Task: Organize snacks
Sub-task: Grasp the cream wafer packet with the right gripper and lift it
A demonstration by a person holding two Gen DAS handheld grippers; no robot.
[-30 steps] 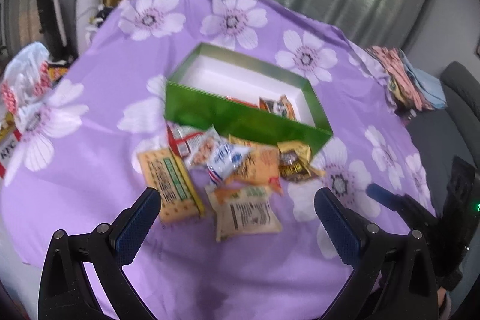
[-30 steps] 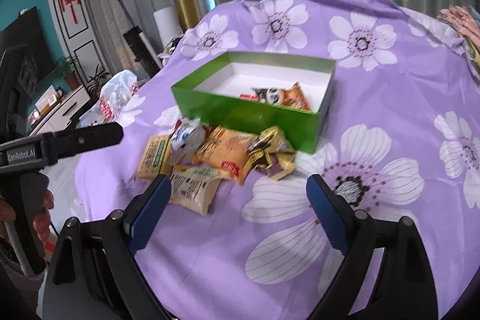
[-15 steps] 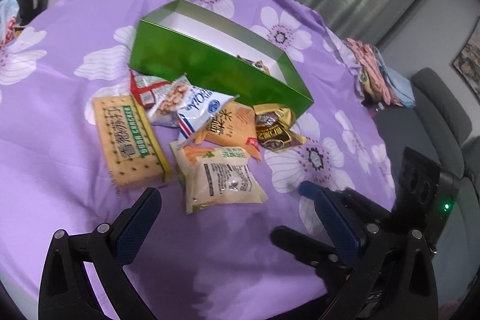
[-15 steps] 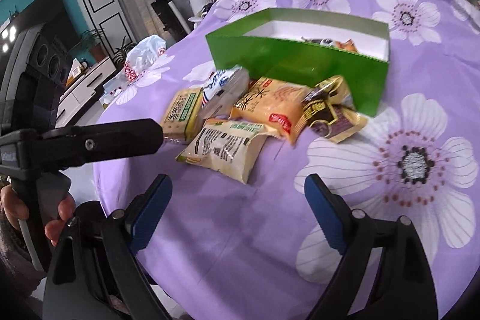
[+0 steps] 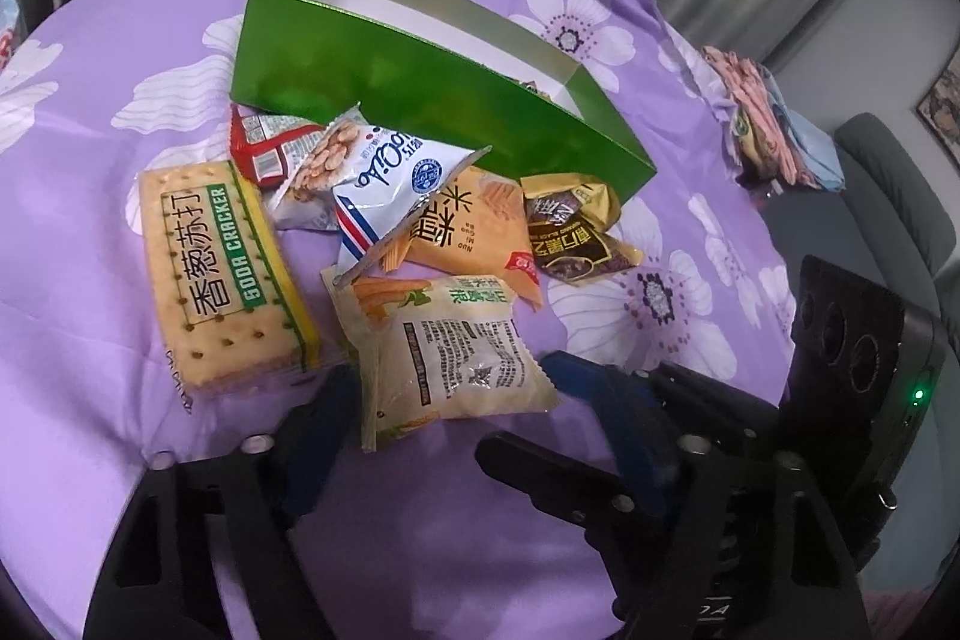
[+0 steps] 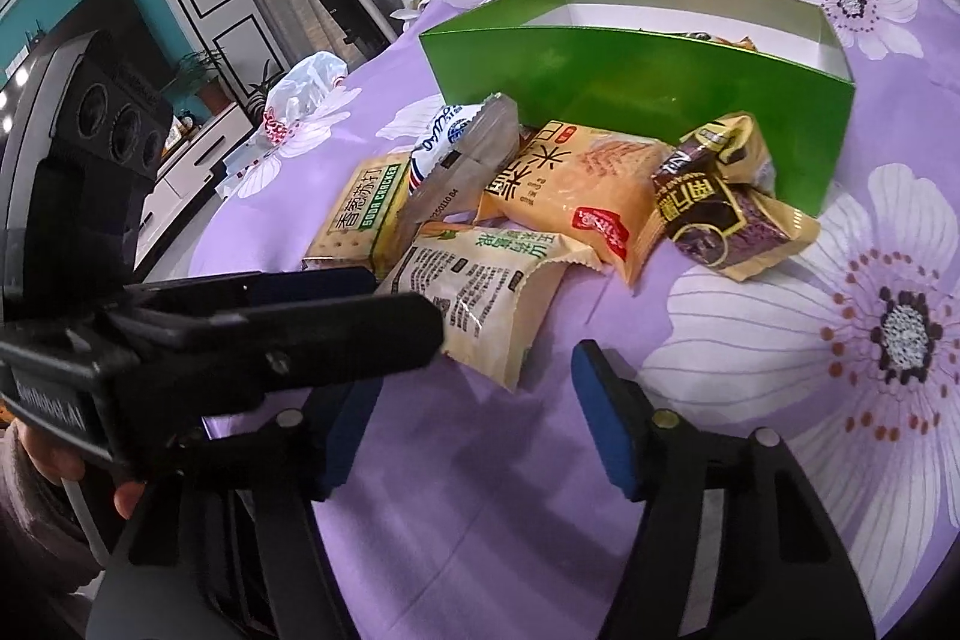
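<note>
- Your left gripper (image 5: pixel 450 388) is closing around the cream pack (image 5: pixel 447 352), not pinching yet; long axis points away.
- Right gripper (image 6: pixel 474 394) is closing empty, just beside it.

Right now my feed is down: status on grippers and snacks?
Both grippers closing around the pale snack packet, left gripper, right gripper; pads not pressing yet. Green box behind snack pile. Nothing blocking.

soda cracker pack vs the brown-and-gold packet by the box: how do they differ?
The soda cracker pack is a flat, rectangular block lying smooth; the brown-and-gold packet is crumpled and irregular. The soda cracker pack is tan with a green band and looks larger; the brown-and-gold packet is dark and looks smaller. It sits at the pile's far end, against the green box. Both lie outside the box on the purple cloth.
</note>
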